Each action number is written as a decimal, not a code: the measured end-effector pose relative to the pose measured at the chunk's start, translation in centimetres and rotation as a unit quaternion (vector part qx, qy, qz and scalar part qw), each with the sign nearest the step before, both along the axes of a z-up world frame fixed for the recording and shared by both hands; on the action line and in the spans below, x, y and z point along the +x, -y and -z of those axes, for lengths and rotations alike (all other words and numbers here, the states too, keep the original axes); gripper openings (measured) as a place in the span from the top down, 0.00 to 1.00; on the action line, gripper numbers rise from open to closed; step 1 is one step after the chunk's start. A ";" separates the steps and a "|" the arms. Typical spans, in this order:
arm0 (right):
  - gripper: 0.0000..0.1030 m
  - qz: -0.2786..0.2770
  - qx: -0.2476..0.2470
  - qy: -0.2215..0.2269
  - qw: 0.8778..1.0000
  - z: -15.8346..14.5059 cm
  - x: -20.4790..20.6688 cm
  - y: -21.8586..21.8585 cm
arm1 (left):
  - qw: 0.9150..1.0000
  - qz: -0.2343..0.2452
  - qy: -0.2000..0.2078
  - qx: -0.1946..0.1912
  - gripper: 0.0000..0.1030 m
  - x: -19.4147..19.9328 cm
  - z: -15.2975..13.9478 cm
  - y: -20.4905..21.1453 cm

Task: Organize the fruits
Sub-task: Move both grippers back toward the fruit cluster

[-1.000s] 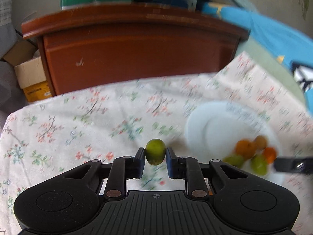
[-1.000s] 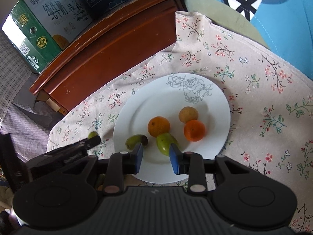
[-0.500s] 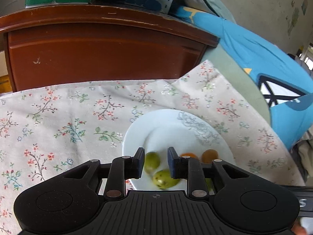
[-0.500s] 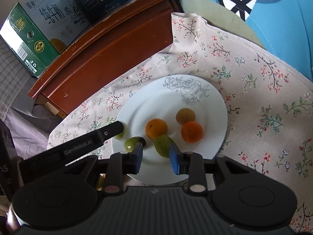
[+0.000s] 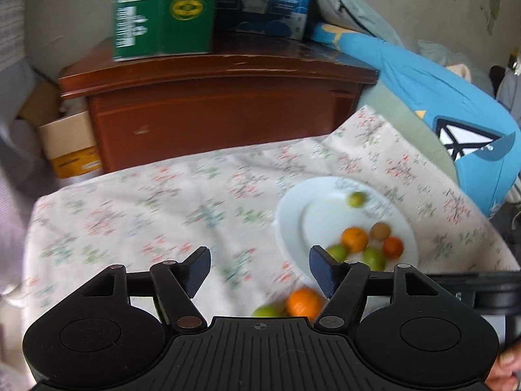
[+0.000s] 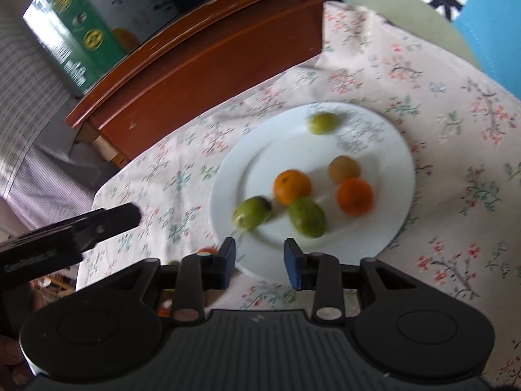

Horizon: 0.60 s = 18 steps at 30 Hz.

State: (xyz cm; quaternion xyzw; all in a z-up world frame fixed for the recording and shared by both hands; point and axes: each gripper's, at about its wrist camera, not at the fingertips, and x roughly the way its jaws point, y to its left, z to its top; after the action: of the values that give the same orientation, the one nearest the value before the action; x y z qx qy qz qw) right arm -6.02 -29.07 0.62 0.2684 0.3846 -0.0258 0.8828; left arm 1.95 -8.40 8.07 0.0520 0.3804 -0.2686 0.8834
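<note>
Left fingers (image 5: 195, 270) are being spread wide, empty, so the green fruit (image 5: 355, 199) rests on the plate (image 5: 286, 215). Right gripper (image 6: 259, 257) is being held narrowly parted, empty, near the plate's edge.

A reddish wooden cabinet (image 5: 224, 97) stands against a pale wall (image 5: 68, 22).

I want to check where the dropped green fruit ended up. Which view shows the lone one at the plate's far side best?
The right wrist view: the lone green fruit lies large and unobstructed near the plate rim. The left wrist view shows it too, smaller and blurrier.
</note>
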 end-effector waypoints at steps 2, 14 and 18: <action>0.65 -0.015 -0.008 -0.002 1.000 0.1 0.0 -0.8 | 1.000 -0.014 0.000 0.005 0.35 -0.5 0.0 -1.3; 0.65 -0.087 -0.032 0.000 0.996 -0.1 -1.1 -4.4 | 0.996 -0.072 -0.049 0.001 0.35 -1.0 1.7 -5.2; 0.65 -0.103 -0.027 0.000 0.994 -0.1 -1.4 -5.3 | 0.997 -0.068 -0.047 0.000 0.35 -1.4 1.5 -5.4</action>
State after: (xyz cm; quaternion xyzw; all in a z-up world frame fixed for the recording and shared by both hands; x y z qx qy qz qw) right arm -7.45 -23.79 0.73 0.2031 0.4095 0.0548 0.8877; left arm 0.55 -3.04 6.59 0.0130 0.4239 -0.2102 0.8809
